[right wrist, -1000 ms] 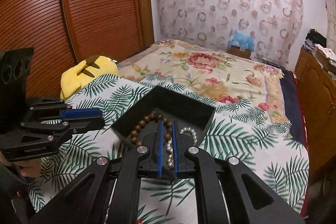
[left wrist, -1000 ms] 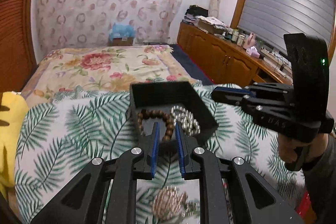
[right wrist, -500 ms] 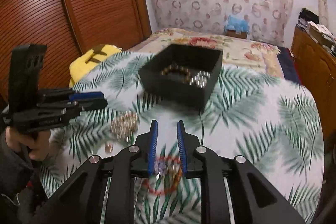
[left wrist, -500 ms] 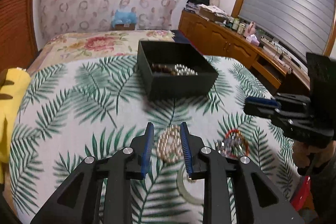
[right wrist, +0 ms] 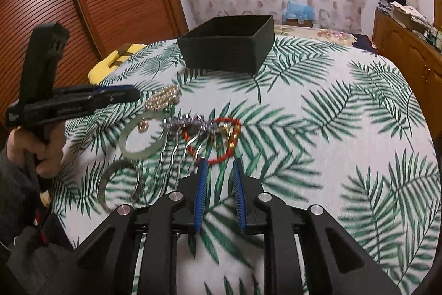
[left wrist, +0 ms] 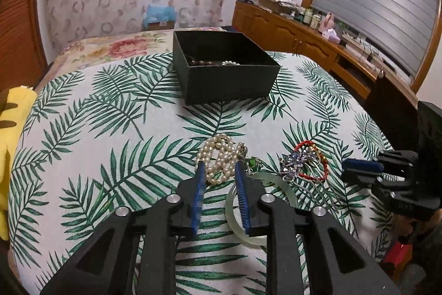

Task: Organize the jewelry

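A black open box (left wrist: 225, 68) stands on the leaf-print cloth and holds a brown bead bracelet and a pearl one. My left gripper (left wrist: 219, 169) is open, its tips on either side of a heap of pearls (left wrist: 221, 156) on the cloth. A pale green bangle (left wrist: 234, 214) lies under its right finger. My right gripper (right wrist: 219, 166) is open and empty just short of a red cord bracelet (right wrist: 221, 138) and a jewelled hair comb (right wrist: 185, 129). The box (right wrist: 229, 46), pearls (right wrist: 163, 98), green bangle (right wrist: 138, 140) and a silver bangle (right wrist: 118, 187) show in the right wrist view.
A yellow plush toy (left wrist: 11, 156) lies at the cloth's left edge. A wooden sideboard (left wrist: 317, 46) with clutter runs along the right wall. The floral bed (left wrist: 116, 49) lies behind the box. A wooden slatted door (right wrist: 96, 4) is at the left.
Both grippers have pulled back from over the box and dropped to the loose jewellery at the near side of the cloth. Both have opened wider.
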`<state>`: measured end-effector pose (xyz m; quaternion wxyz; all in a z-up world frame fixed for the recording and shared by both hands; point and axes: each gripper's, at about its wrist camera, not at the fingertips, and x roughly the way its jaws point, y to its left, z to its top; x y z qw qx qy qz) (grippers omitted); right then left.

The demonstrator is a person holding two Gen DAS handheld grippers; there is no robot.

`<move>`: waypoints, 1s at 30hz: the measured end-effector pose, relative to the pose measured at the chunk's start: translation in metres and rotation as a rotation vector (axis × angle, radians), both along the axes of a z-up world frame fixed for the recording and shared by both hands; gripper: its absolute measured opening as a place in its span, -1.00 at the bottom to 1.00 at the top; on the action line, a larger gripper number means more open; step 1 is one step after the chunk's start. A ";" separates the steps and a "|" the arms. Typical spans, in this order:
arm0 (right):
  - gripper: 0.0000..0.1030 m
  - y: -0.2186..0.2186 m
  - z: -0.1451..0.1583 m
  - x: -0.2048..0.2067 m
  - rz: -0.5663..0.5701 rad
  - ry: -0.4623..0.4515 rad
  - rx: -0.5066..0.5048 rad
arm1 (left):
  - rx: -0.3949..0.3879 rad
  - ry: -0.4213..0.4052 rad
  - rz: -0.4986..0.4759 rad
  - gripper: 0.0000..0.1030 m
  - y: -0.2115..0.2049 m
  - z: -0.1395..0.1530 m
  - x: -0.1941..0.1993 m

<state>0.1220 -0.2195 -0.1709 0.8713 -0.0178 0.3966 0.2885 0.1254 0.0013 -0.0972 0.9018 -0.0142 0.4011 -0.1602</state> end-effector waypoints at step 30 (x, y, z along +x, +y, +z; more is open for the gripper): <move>-0.59 0.005 -0.004 -0.008 0.032 -0.016 0.003 | 0.146 0.036 0.034 -0.93 -0.004 -0.012 0.040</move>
